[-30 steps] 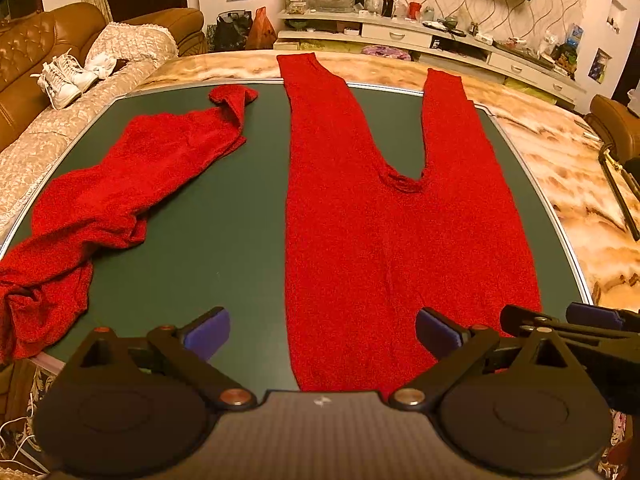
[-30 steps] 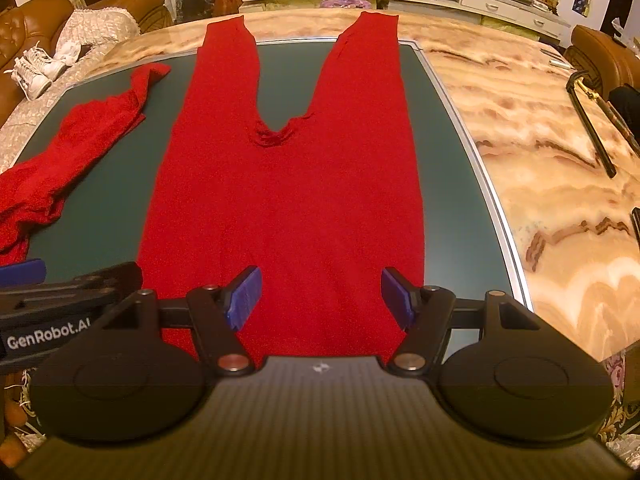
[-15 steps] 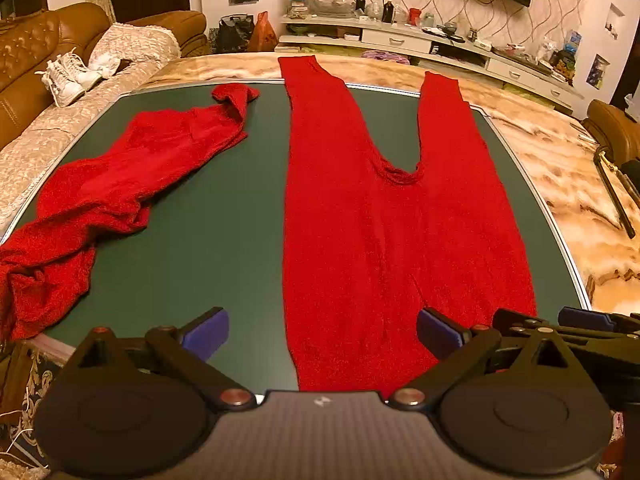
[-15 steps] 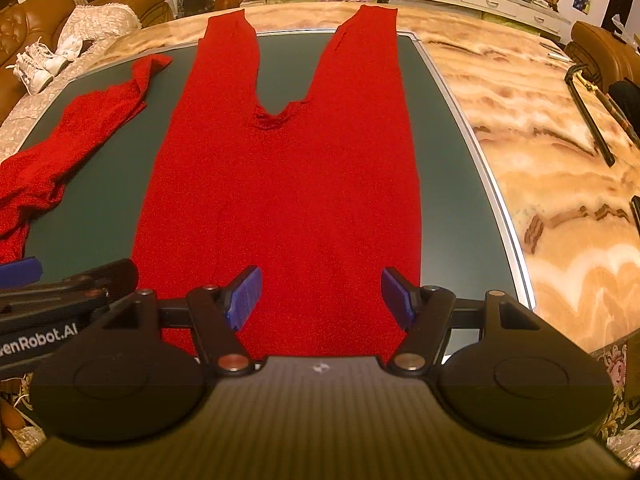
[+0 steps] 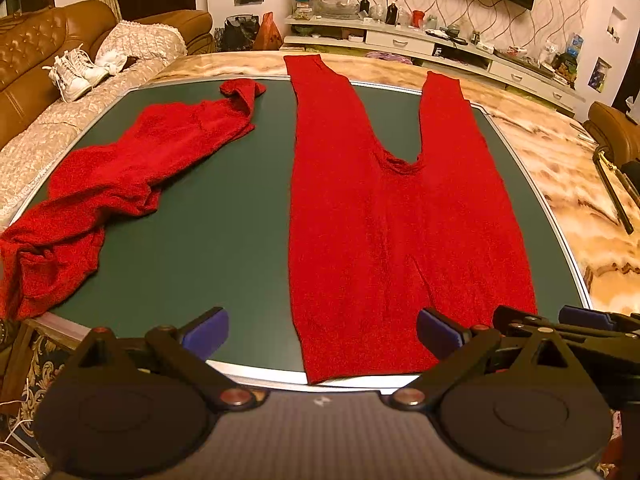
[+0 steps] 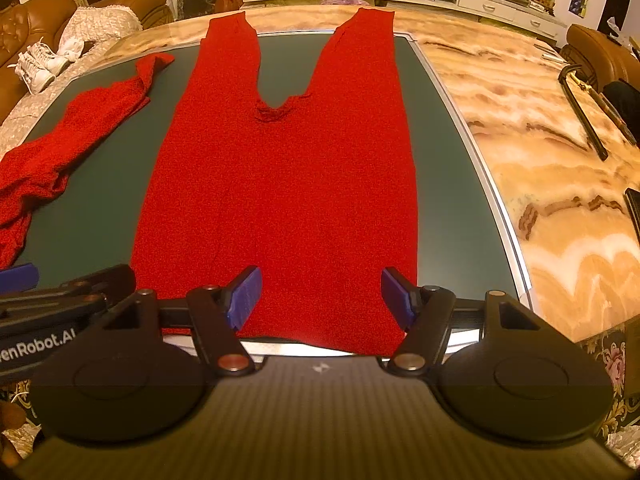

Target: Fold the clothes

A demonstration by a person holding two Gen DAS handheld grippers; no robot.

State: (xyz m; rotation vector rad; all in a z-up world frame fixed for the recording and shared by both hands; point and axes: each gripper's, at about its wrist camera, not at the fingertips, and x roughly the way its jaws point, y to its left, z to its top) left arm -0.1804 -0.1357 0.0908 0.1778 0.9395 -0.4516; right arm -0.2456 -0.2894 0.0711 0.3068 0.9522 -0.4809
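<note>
Red trousers [image 5: 392, 216] lie flat on the dark green table top [image 5: 208, 240], waist at the near edge, legs spread in a V toward the far side; they also show in the right wrist view [image 6: 280, 184]. A second red garment [image 5: 100, 184] lies crumpled at the left, also in the right wrist view [image 6: 52, 152]. My left gripper [image 5: 322, 330] is open and empty above the waist's left corner. My right gripper [image 6: 322, 294] is open and empty above the waist's right part. Each gripper shows at the edge of the other's view.
A marble table surface [image 6: 540, 128] surrounds the green top, with dark rods [image 6: 580, 116] lying at the right. A brown sofa with white shoes [image 5: 72, 76] stands at the left. A TV shelf [image 5: 440, 40] with small items runs along the far wall.
Both grippers have drawn back toward the near table edge and risen slightly; the metal edge strip now shows below the waistband. Both stay open. The garments have not moved.
</note>
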